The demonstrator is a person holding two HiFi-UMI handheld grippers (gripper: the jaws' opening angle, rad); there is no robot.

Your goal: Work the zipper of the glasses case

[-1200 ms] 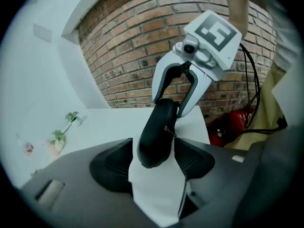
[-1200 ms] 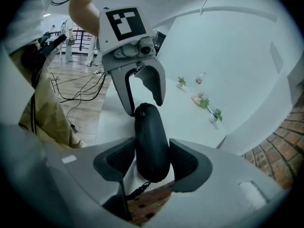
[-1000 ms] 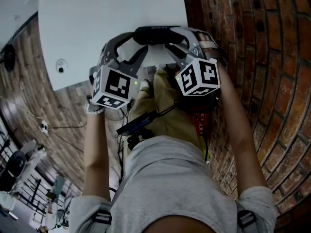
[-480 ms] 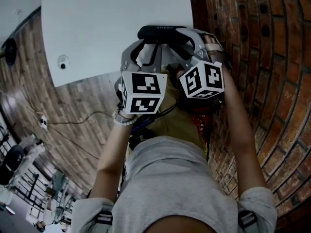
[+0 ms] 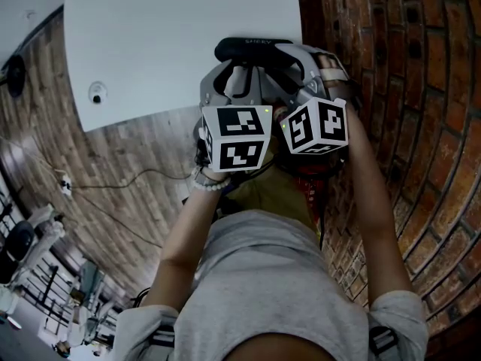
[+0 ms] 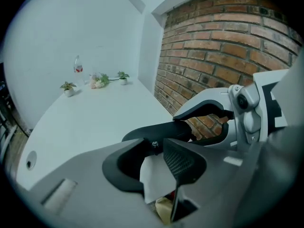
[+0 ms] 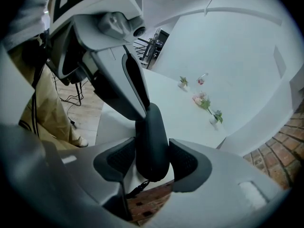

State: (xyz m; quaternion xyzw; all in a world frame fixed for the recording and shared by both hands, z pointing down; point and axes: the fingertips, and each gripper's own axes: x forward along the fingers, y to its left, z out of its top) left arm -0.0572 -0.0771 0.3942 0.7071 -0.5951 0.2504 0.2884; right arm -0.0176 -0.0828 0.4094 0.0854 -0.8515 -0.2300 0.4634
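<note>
Right gripper (image 7: 152, 161) around glasses case (image 7: 150, 129) (black)

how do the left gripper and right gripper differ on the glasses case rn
Right gripper is clamped on the glasses case; left gripper holds nothing, its jaws have just been closing round the zipper pull, gap left. Left works the case's left end, right its right end. Both point down at it.

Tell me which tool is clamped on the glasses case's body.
The right tool, pads pressing the glasses case; the left tool has just been closing its jaws, the zipper pull between them.
</note>
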